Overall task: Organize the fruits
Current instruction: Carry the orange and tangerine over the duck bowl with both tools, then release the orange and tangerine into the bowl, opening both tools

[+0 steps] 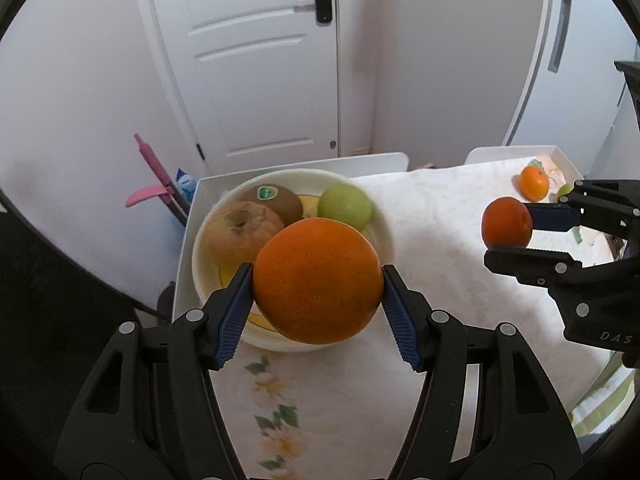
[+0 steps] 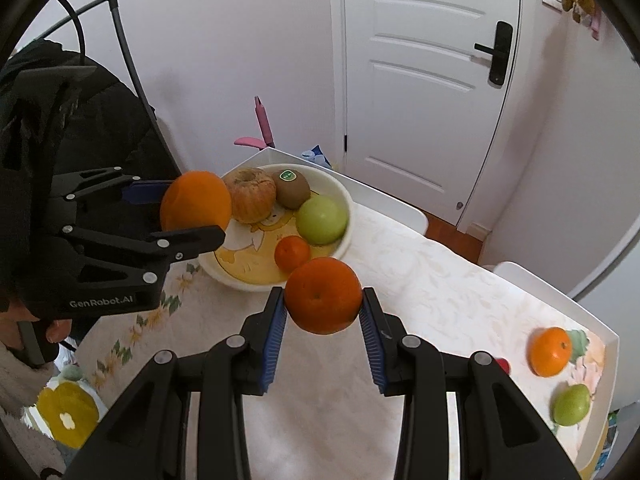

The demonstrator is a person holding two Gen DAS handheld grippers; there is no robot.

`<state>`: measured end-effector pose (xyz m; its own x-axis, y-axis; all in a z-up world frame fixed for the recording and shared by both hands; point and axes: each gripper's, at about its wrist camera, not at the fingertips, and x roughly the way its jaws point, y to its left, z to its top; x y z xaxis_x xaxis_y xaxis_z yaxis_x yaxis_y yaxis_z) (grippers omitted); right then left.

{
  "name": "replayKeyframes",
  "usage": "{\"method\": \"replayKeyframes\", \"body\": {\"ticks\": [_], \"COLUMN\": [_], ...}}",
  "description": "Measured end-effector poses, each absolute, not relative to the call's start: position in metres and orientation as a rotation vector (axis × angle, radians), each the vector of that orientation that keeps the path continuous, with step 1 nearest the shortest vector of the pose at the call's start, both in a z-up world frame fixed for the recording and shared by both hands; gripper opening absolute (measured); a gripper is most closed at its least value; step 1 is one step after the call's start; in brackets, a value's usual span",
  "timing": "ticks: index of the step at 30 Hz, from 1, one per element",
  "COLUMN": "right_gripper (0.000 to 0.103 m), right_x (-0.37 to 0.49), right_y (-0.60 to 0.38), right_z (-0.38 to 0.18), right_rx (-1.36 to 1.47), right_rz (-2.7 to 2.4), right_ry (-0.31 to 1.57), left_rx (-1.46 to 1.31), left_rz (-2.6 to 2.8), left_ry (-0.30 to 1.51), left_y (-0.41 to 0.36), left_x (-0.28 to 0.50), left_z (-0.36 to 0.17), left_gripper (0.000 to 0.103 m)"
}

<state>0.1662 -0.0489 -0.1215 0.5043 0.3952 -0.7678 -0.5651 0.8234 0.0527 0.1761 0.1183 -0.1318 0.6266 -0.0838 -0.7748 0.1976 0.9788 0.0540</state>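
Fruit handling data, largest item first.

Orange [image 1: 316,280]: held by the left hand-held gripper [image 1: 318,286], jaws about half spread, pads pressed on the fruit's widest line at 3 and 9 o'clock. It hangs over the near rim of the bowl [image 1: 200,236], clear of the tabletop [image 1: 432,216]. Judged firm, fairly heavy, with a pebbled rind that offers good friction. Grip across the equator; a hold nearer either pole would likely squeeze it out.

Pale apple [image 1: 244,230]: lies in the bowl at 10 o'clock, skin wrinkled. Probably soft; apply light pressure only.

Green apple [image 1: 346,206]: in the bowl at 1 o'clock. Smooth, hard, likely slippery.

Kiwi [image 1: 276,200]: in the bowl at 12 o'clock, sticker up, touching the pale apple. Fuzzy skin, bruises easily by the look of it.

Mandarin [image 2: 322,296]: held by the right hand-held gripper [image 2: 323,306], jaws drawn narrow and clamped on its sides, carried above the tabletop just short of the bowl. Light, thin-skinned, yielding; excess force may split it.

Loose orange [image 2: 550,352] and green pear [image 2: 572,404]: resting at 4 o'clock in the right wrist view, near the tabletop edge, well apart from the bowl. Take the pear at its broad lower body.

Small mandarin [image 2: 292,254]: in the bowl, nearest the right hand-held gripper.
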Motion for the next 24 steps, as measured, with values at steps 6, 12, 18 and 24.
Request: {"method": "replayKeyframes", "body": {"ticks": [6, 12, 18, 24], "right_gripper": [0.034, 0.034, 0.034, 0.034], "right_x": [0.182, 0.192, 0.197, 0.198], "right_y": [-0.026, -0.013, -0.007, -0.008], "right_z": [-0.135, -0.148, -0.155, -0.155], "right_rx": [-0.207, -0.194, -0.192, -0.191], "right_rz": [0.566, 0.544, 0.528, 0.509], "right_ry": [0.893, 0.920, 0.936, 0.939], "left_rx": [0.152, 0.178, 0.204, 0.198], "left_rz": [-0.171, -0.183, -0.200, -0.200], "left_ry": [0.905, 0.932, 0.937, 0.922], "left_y": [0.135, 0.144, 0.143, 0.141], "left_x": [0.190, 0.197, 0.200, 0.197], "left_z": [-0.156, -0.180, -0.191, -0.190], "left_gripper": [0.067, 0.067, 0.067, 0.084]}}
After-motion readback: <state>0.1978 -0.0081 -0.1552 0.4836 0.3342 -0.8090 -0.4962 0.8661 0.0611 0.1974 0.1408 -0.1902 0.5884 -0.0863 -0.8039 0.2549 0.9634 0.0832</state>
